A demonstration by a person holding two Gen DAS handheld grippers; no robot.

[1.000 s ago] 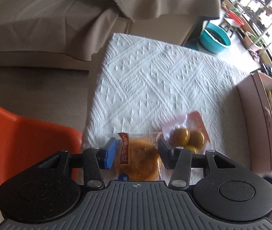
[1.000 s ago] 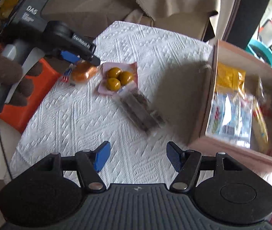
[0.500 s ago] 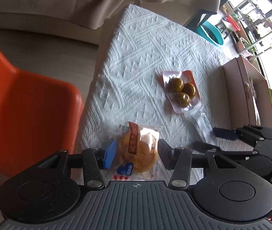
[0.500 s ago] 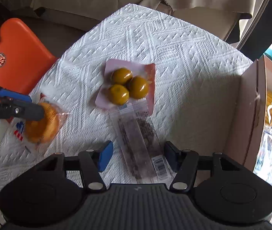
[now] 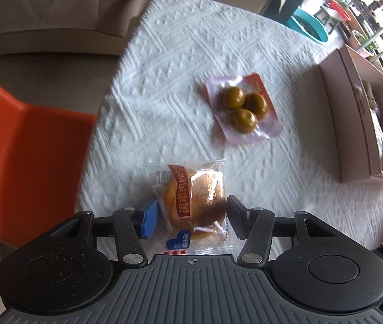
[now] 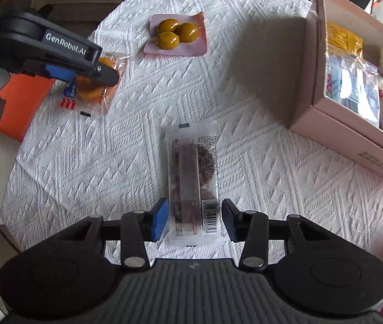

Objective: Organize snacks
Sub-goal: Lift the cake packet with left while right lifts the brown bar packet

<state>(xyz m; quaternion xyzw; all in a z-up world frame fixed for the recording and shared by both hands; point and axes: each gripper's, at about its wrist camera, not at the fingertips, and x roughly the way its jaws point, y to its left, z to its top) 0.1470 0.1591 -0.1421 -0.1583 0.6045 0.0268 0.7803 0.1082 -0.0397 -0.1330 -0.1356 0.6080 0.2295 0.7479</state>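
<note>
A wrapped round bun [image 5: 195, 202] sits between the fingers of my left gripper [image 5: 191, 217], which is shut on it and holds it above the white tablecloth [image 5: 191, 54]; the bun also shows in the right wrist view [image 6: 94, 86]. A pink pack of three olive-green balls [image 5: 242, 108] lies on the cloth ahead [image 6: 176, 35]. A long clear snack bar pack [image 6: 191, 183] lies between the open fingers of my right gripper [image 6: 194, 220], its near end flanked by both pads. The pink cardboard box [image 6: 353, 140] at the right holds several snack packs.
An orange chair [image 5: 21, 156] stands at the table's left edge. A beige covered sofa [image 5: 56, 5] lies behind the table. A teal basin [image 5: 310, 25] stands on the floor at the far right.
My left gripper has lifted the bun and carried it right, off the chair side. My right gripper has moved down and forward so its open fingers straddle the bar pack.
</note>
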